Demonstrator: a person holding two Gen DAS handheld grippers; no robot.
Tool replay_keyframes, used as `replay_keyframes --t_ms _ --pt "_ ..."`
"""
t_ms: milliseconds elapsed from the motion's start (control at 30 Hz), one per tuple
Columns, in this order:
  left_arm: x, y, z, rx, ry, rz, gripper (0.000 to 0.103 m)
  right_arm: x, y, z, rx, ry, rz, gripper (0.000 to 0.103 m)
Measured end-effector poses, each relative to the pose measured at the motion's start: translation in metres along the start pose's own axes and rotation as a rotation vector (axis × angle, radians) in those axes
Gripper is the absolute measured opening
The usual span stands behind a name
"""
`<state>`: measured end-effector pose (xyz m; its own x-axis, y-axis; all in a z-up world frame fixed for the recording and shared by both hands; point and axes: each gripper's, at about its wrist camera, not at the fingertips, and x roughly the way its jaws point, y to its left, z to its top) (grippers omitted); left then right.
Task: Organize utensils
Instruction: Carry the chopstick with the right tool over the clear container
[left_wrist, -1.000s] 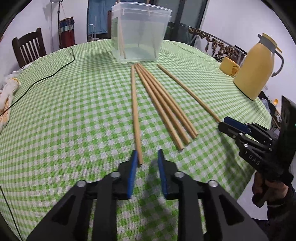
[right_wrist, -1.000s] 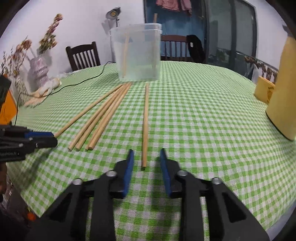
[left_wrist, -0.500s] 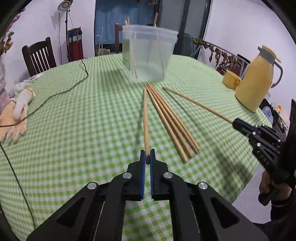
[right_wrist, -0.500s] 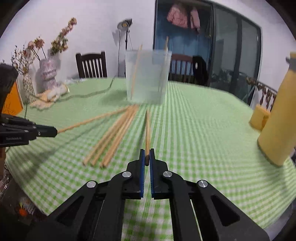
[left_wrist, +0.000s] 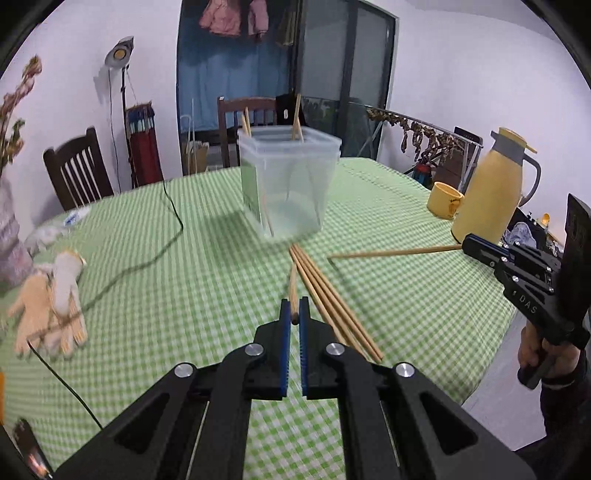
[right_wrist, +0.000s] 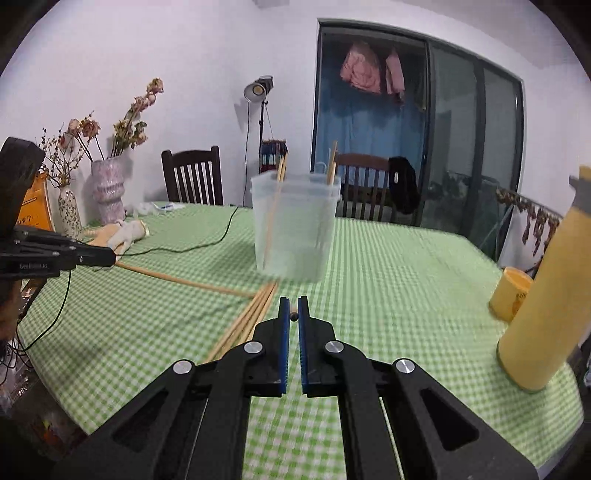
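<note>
Wooden chopstick (left_wrist: 293, 286) ends sit pinched in both tongs: the left tongs (left_wrist: 294, 320) and the right tongs (right_wrist: 293, 316) each clamp one stick. Each stick's long axis points to 12 o'clock, at the tub (left_wrist: 288, 184) on the desk (left_wrist: 155, 295); neither hand looks nearer.

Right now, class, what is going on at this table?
A person holds a gripper in each hand, tidying chopsticks. The left gripper is shut on one chopstick; the right gripper is shut on another chopstick. Three loose chopsticks lie on the green checked tablecloth. The clear plastic tub holds a few already.
</note>
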<state>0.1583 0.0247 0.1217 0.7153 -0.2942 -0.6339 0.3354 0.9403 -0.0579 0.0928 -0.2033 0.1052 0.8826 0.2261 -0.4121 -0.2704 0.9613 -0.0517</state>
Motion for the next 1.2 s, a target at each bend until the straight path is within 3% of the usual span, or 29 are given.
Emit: replay_keyframes --t_ms 300,533,667,900,1200 --pt "-0.017 0.004 0.069 0.105 -0.036 -0.006 0.001 0.004 -0.018 0.046 -0.057 -0.018 0.034 0.005" --pt "0.016 0.017 0.132 0.120 -0.005 -0.062 0.001 0.039 -0.034 0.085 -0.050 0.049 0.094 0.005" --pt "0.040 0.022 0.158 0.126 0.007 -0.066 0.001 0.066 -0.042 0.106 -0.024 0.109 0.174 0.005" --pt "0.069 0.021 0.182 0.136 0.015 -0.083 0.002 0.106 -0.057 0.131 0.022 0.177 0.226 0.005" --pt "0.083 0.014 0.194 0.134 0.052 -0.116 0.001 0.117 -0.058 0.142 0.018 0.227 0.237 0.005"
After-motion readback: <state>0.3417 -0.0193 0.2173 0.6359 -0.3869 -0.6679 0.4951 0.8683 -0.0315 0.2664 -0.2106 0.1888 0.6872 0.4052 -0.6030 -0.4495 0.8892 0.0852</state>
